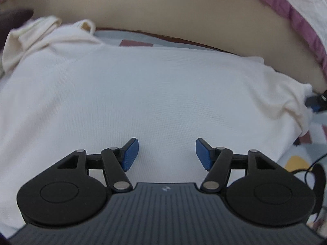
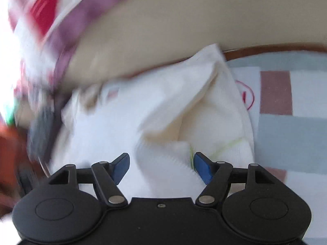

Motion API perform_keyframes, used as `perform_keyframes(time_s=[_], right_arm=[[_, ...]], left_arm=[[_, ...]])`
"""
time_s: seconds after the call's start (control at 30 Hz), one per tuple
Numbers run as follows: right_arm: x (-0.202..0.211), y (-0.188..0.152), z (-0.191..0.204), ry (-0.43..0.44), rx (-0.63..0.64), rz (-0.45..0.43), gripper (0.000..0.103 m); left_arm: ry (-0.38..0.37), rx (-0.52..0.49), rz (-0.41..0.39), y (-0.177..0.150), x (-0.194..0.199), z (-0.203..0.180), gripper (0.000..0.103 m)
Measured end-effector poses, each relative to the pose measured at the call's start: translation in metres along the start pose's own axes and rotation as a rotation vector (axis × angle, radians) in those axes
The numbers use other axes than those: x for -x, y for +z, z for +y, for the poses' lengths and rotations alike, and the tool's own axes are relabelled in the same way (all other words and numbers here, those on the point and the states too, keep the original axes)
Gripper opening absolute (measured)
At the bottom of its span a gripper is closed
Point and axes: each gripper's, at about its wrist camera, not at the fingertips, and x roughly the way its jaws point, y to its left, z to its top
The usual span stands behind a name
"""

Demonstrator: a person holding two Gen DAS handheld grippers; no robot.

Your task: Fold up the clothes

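Left wrist view: one white garment (image 1: 143,94) lies spread on a patterned cloth (image 1: 132,41). Left gripper (image 1: 167,154) hovers above it, jaws wide apart, empty. Right gripper (image 2: 161,168), equally spread, straddles one garment fold unclamped.

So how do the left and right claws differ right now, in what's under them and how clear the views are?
The left claw hovers over a smooth, flat stretch of the white garment; the right claw faces a bunched, folded corner with a ribbed edge between its fingers. The left view is fairly sharp; the right view is motion-blurred at its left side. Both claws are open, gripping nothing.
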Motion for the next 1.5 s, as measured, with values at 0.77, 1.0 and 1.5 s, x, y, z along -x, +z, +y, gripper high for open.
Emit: perform_keyframes(time_s=[0.77,1.0,1.5], right_arm=[[0.081,-0.017,-0.064,-0.584,-0.014,-0.033,0.033],[0.128,-0.055,-0.077,-0.363,-0.451,-0.225,0.071],[0.1,-0.087,-0.07,-0.192,-0.669,-0.341,0.082]], left_arm=[[0.113,0.116,0.136,-0.013,0.018,0.004,0.062],[0.245,0.048,0.178,-0.042,0.057,0.004,0.064],[0.037,0.92,-0.198,-0.131,0.117,0.131,0.064]])
